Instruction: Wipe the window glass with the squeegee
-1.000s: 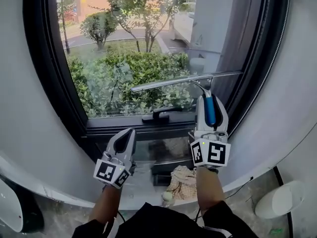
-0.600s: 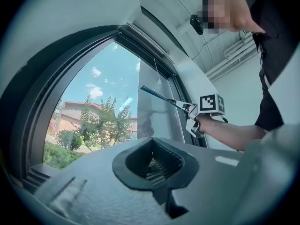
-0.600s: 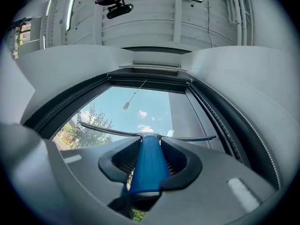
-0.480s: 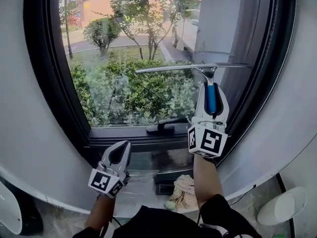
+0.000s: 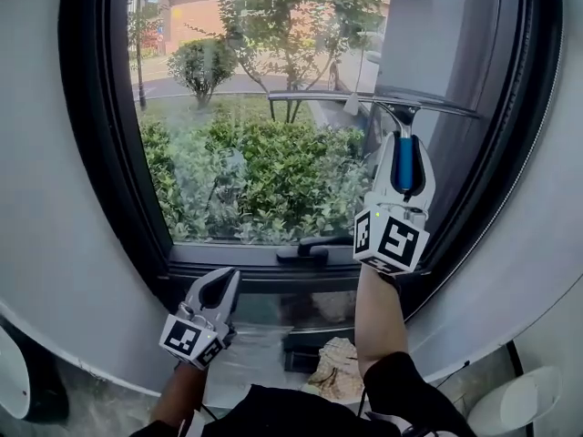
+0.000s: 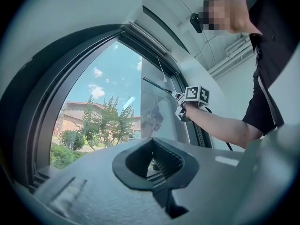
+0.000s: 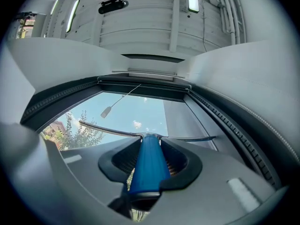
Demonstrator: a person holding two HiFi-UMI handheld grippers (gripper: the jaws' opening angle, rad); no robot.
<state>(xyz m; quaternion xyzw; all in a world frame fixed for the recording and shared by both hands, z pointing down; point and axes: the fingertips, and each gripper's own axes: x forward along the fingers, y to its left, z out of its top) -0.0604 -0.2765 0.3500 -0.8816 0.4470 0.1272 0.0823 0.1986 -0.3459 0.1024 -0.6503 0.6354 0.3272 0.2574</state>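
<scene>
The squeegee (image 5: 383,103) has a long metal blade and a blue handle (image 5: 404,164). My right gripper (image 5: 404,144) is shut on that handle and holds the blade across the upper right part of the window glass (image 5: 264,153). In the right gripper view the blue handle (image 7: 149,163) runs up between the jaws to the blade (image 7: 117,131) against the sky. My left gripper (image 5: 224,282) hangs low below the sill, shut and empty. The left gripper view shows the right gripper (image 6: 190,100) and squeegee (image 6: 157,86) raised at the pane.
A dark window frame (image 5: 109,153) surrounds the glass, with a black latch handle (image 5: 305,251) on the lower rail. A crumpled cloth (image 5: 339,364) lies on the floor below, and a white object (image 5: 519,394) sits at the bottom right. Grey walls flank the window.
My right gripper has carried the squeegee upward along the glass, from the lower pane to near the top. The left gripper has stayed low beneath the sill.
</scene>
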